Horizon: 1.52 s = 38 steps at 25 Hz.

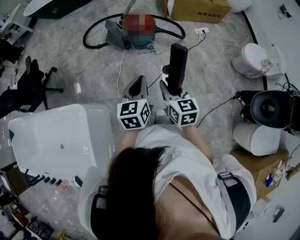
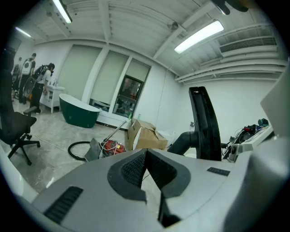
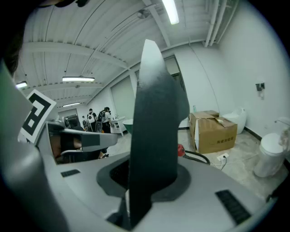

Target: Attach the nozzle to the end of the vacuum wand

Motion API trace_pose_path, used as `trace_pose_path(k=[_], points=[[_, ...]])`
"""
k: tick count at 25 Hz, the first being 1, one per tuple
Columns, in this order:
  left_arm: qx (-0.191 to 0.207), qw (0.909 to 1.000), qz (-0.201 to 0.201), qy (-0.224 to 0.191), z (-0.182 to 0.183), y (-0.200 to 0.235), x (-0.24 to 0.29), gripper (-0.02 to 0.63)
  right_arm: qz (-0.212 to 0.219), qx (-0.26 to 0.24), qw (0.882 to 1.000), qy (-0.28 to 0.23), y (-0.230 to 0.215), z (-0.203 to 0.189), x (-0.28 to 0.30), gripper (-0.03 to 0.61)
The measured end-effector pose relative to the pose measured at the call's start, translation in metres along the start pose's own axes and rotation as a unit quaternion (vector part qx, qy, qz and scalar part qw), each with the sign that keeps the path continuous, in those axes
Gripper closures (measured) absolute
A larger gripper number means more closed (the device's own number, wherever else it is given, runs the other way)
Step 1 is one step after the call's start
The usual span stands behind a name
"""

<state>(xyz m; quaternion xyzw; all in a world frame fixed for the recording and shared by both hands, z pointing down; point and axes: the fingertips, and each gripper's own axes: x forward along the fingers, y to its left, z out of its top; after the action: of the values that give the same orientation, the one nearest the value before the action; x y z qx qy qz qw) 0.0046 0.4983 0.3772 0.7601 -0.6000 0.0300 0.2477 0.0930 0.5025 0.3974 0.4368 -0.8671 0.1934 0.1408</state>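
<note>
Straight ahead at twelve o'clock, my right gripper [image 1: 168, 91] is clamped on the tall black plastic nozzle [image 1: 178, 65], which stands upright. At its nine o'clock, my left gripper [image 1: 139, 84] has its jaws pressed together with nothing between them. Farther out at eleven, the small red canister vacuum [image 2: 112, 147] sits on the grey marbled floor [image 1: 93, 70], its slim silver metal wand [image 2: 115, 131] angled upward.

head view: steeply downward | gripper views: forward | shared: cardboard box [image 3: 213, 131]

so the bottom end of the nozzle [image 3: 154, 118] just vanishes between the jaws of the right gripper [image 3: 147, 180], the vacuum wand [image 1: 128, 8] runs off the head view's top edge, and those far-off people [image 2: 32, 68] are too tiny to tell apart.
</note>
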Motion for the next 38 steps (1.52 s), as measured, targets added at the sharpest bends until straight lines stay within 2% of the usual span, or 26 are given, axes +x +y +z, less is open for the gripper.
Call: trace_pose_path(k=[12, 18, 28, 34, 38], points=[[-0.005, 1.0000, -0.001, 0.002, -0.001, 0.001, 0.010, 0.612, 0.000, -0.006, 1.000, 0.009, -0.003, 0.000, 0.011, 0.486], [-0.005, 1.0000, -0.002, 0.006, -0.001, 0.006, 0.016, 0.612, 0.013, 0.024, 1.000, 0.004, 0.001, 0.002, 0.019, 0.485], [0.012, 0.9998, -0.015, 0.000, 0.019, 0.026, 0.037, 0.612, -0.012, 0.018, 1.000, -0.023, -0.004, 0.031, 0.049, 0.486], [0.013, 0.9998, -0.015, 0.005, 0.025, 0.044, 0.045, 0.612, -0.037, 0.034, 0.998, -0.029, -0.004, 0.040, 0.064, 0.486], [0.015, 0.9997, -0.017, 0.007, 0.030, 0.055, 0.051, 0.612, -0.050, 0.019, 0.998, -0.032, -0.004, 0.044, 0.073, 0.486]])
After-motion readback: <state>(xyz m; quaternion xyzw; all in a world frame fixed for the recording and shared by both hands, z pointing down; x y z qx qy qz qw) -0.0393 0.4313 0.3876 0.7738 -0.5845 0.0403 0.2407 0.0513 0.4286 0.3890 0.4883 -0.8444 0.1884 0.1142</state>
